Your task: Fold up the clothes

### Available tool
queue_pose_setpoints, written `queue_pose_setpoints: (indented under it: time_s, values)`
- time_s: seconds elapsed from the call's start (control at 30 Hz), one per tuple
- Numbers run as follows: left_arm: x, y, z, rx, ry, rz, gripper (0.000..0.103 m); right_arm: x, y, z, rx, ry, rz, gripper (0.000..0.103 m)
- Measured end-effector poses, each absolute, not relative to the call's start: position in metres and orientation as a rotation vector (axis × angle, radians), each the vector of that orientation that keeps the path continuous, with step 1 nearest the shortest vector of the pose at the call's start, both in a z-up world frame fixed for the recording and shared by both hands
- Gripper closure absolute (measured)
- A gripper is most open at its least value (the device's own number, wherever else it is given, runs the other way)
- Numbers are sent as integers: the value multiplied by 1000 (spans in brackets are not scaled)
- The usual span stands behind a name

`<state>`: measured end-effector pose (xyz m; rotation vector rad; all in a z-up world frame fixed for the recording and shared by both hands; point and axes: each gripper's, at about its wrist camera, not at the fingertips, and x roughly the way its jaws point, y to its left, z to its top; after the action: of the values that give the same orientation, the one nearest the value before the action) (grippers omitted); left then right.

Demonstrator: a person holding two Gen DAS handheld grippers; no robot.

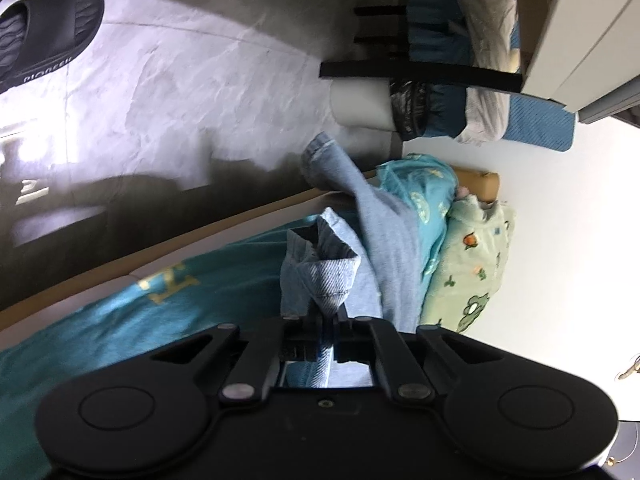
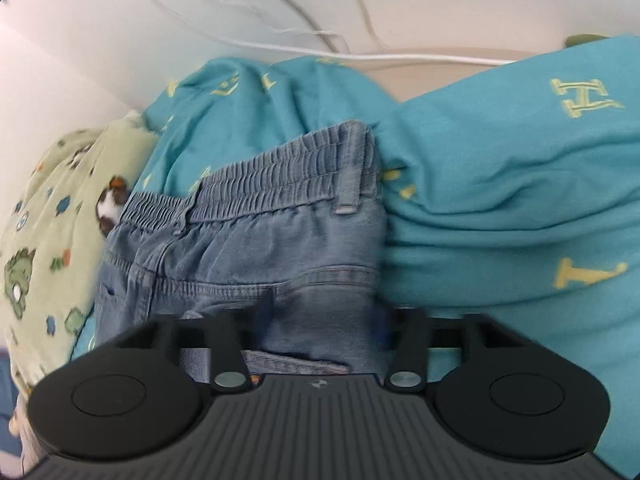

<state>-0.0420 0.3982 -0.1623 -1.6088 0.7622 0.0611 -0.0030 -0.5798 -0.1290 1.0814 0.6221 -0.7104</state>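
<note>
Left wrist view: The left hand-held gripper (image 1: 320, 312) is clenched on a fold of the light blue denim jeans (image 1: 320, 268), near a leg hem. The rest of the garment runs away from the jaws across the teal bedspread (image 1: 120, 320), which carries yellow letter motifs. One leg end (image 1: 320, 152) reaches past the bed's wooden edge (image 1: 200, 232). Beyond the jeans lie a bunched teal cover and a pale green pillow (image 1: 472, 264) with cartoon prints. On the grey tiled floor (image 1: 180, 100) rests a black slide sandal (image 1: 44, 36). Farther off stands a black-slatted piece of furniture loaded with blue and grey textiles (image 1: 448, 92); what these are cannot be told.

Right wrist view: The right hand-held gripper (image 2: 320, 320) is grasping the seat area of the jeans (image 2: 256, 240), with denim bunched between its fingers (image 2: 266, 308) just below the elastic waistband (image 2: 280, 172). A belt loop (image 2: 348, 192) stands at the waistband's right end. The jeans lie on the teal bedspread (image 2: 500, 200), which rises in folds to the right of and behind the garment. The green printed pillow (image 2: 52, 216) is just beside the waistband's left end. White cables (image 2: 320, 46) run along the wall behind the bed.
</note>
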Motion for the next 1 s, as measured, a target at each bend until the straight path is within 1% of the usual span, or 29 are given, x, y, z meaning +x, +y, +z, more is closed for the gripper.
queue_pose_setpoints:
  time_s: [0.03, 0.07, 0.13, 0.27, 0.37, 0.47, 0.6, 0.7, 0.8, 0.9, 1.0]
  values:
    - [-41, 398, -157, -1604, 746, 55, 100, -7, -580, -125, 1100, 603, -715, 83]
    - [-39, 398, -151, -1599, 729, 47, 100, -13, -579, -119, 1125, 563, -713, 89]
    - [-35, 398, -138, -1571, 689, 40, 101, -20, -573, -98, 1136, 475, -682, 95]
    - [-17, 404, -111, -1567, 609, 38, 101, -18, -549, -48, 1063, 370, -597, 96]
    - [16, 408, -86, -1543, 578, 36, 101, 4, -540, -23, 1074, 323, -556, 97]
    - [59, 405, -63, -1516, 548, 46, 101, 41, -535, -2, 1073, 301, -530, 97]
    - [128, 393, -44, -1473, 535, 86, 101, 100, -530, 17, 1028, 302, -515, 97]
    - [187, 386, -48, -1421, 560, 110, 101, 147, -532, 19, 980, 327, -529, 97]
    - [244, 378, -60, -1358, 593, 126, 101, 198, -540, 6, 924, 362, -555, 97]
    - [289, 363, -83, -1237, 617, 152, 101, 244, -543, -19, 845, 413, -582, 97]
    - [314, 349, -113, -1164, 654, 179, 100, 277, -546, -54, 776, 463, -607, 97]
